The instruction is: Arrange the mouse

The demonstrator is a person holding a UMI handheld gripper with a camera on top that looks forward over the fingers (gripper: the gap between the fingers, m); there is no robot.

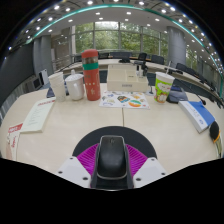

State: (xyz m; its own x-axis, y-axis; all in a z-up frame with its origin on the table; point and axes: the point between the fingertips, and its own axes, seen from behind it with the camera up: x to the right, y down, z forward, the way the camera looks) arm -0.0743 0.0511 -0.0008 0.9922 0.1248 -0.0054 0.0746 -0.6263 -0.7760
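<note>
Sitting btwn tongs (111, 170): mouse (111, 156)

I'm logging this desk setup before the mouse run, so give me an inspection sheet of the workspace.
Surface: pale tabletop, mostly bare ahead of the jaws.
Job's things: black mouse between the jaws, magenta pads at both its sides.
Clutter: red and green stacked container, two white mugs, green cup, printed sheet, book, blue booklet.
Grippers: gripper closed on the mouse.
Cables: nothing seen.
Surroundings: office with more desks, chairs, windows and ceiling lights.
</note>
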